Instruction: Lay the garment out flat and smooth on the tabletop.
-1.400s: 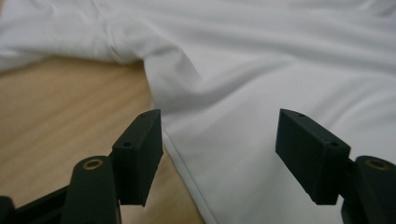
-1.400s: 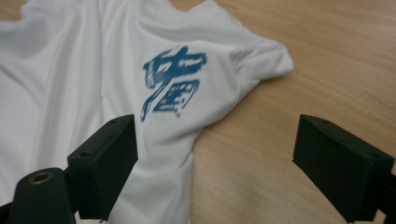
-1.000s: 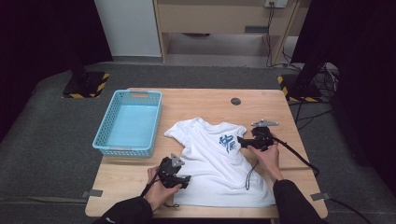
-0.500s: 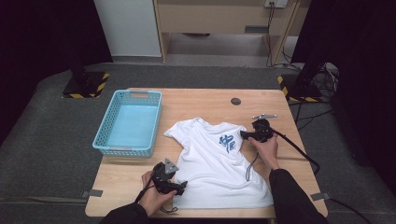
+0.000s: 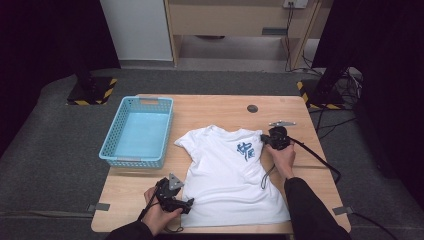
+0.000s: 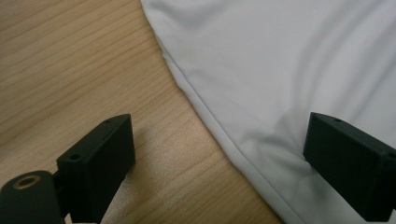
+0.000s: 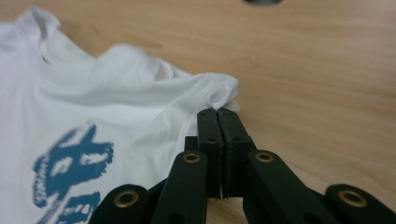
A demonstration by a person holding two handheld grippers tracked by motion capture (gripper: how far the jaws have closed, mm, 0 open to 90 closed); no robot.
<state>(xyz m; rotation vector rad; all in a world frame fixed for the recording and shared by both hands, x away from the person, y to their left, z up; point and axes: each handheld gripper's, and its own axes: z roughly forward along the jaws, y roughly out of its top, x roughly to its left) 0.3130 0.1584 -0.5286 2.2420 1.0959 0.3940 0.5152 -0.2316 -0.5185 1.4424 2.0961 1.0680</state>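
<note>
T-shirt [image 5: 227, 175] flat at table centre, basket [image 5: 137, 131] at 9 o'clock. Right gripper [image 7: 218, 112] just clamped on the sleeve [image 7: 219, 91] — confirm cloth between pads. Left gripper [image 6: 219, 154] just spread wide, straddling the hem [image 6: 205, 109] (nothing pinched); lower, then close.

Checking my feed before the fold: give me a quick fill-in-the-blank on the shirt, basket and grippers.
1. The right gripper is shut on the white T-shirt's ____.
2. The left gripper's jaws stand ____ astride the shirt's hem edge.
3. The blue basket lies to the ____ of the shirt in the high view.

Missing words: sleeve; open; left
</note>
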